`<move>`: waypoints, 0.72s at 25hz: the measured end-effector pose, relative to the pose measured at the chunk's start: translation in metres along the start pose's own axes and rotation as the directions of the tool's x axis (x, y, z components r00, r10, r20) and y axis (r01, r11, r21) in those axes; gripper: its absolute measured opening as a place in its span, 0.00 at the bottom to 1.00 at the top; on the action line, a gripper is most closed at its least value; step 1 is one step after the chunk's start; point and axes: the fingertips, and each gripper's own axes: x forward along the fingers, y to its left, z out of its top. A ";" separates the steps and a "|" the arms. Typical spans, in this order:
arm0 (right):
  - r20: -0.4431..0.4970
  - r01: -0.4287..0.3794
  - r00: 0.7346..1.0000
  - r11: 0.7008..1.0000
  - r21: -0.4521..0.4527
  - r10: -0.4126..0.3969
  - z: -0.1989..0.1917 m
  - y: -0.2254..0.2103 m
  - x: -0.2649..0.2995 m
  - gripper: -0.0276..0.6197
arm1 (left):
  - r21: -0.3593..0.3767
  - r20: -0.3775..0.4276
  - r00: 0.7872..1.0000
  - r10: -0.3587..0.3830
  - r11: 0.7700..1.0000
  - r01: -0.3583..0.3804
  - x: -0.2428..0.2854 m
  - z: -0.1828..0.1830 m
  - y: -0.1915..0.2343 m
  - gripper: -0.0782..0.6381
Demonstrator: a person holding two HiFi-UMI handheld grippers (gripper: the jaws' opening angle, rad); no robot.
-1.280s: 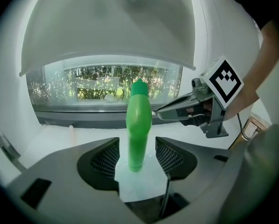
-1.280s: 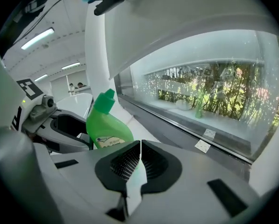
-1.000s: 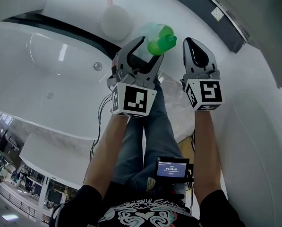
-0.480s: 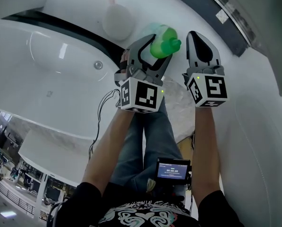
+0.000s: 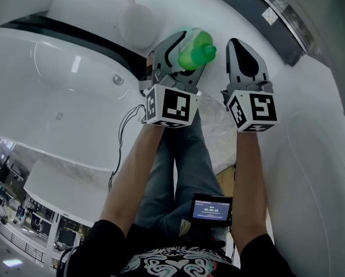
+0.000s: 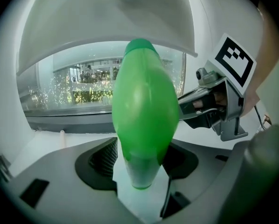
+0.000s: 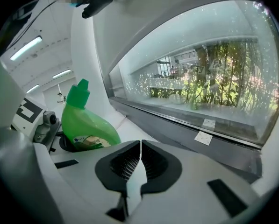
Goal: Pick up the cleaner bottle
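The bottle (image 5: 193, 49), green with a green cap, stands upright on the white ledge (image 5: 218, 13) at the far end of the bathtub (image 5: 51, 105), under a wide window (image 7: 200, 73). Its base is hidden behind the grippers, so I cannot tell just how it sits on the ledge.

The left gripper (image 5: 186, 53) has its jaws around the bottle's body. They have just been opening and now stand wide, one on each side. In the left gripper view the bottle (image 6: 144, 115) fills the gap between the dark ribbed pads (image 6: 104, 157), and the pads do not clearly press on it.

The right gripper (image 5: 240, 48) is just to the right of the bottle, apart from it. Its jaws are closed together with nothing between them, and the right gripper view shows only a thin slit between the pads (image 7: 130, 160). That view also shows the bottle (image 7: 85, 125) to the left, with a label low on its side.

Left of the bottle on the ledge lies a round white thing (image 5: 138, 25) with a pink handle. A metal knob (image 5: 118, 79) sits on the tub's inner wall. Near the person's waist hangs a small screen (image 5: 211, 208).
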 end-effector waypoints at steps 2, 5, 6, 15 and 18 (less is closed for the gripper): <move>-0.001 0.004 1.000 1.000 0.008 -0.004 -0.001 -0.001 -0.001 0.09 | 0.002 -0.013 1.000 -0.002 1.000 0.002 0.003 -0.003 0.002 0.46; -0.003 0.006 1.000 1.000 0.012 -0.006 -0.003 -0.002 -0.003 0.09 | 0.000 -0.013 1.000 -0.009 1.000 0.009 0.009 -0.006 0.001 0.46; -0.003 0.006 1.000 1.000 0.012 -0.006 -0.003 -0.003 -0.003 0.09 | -0.002 -0.002 1.000 -0.010 1.000 0.010 0.011 -0.005 0.000 0.46; 0.000 0.010 1.000 1.000 0.029 -0.010 -0.006 -0.004 -0.003 0.09 | -0.003 0.012 0.999 -0.043 0.999 0.043 0.025 -0.011 -0.006 0.46; -0.004 0.007 1.000 1.000 0.028 -0.007 -0.008 -0.004 -0.002 0.09 | -0.004 0.019 0.999 -0.044 0.999 0.044 0.026 -0.013 -0.006 0.46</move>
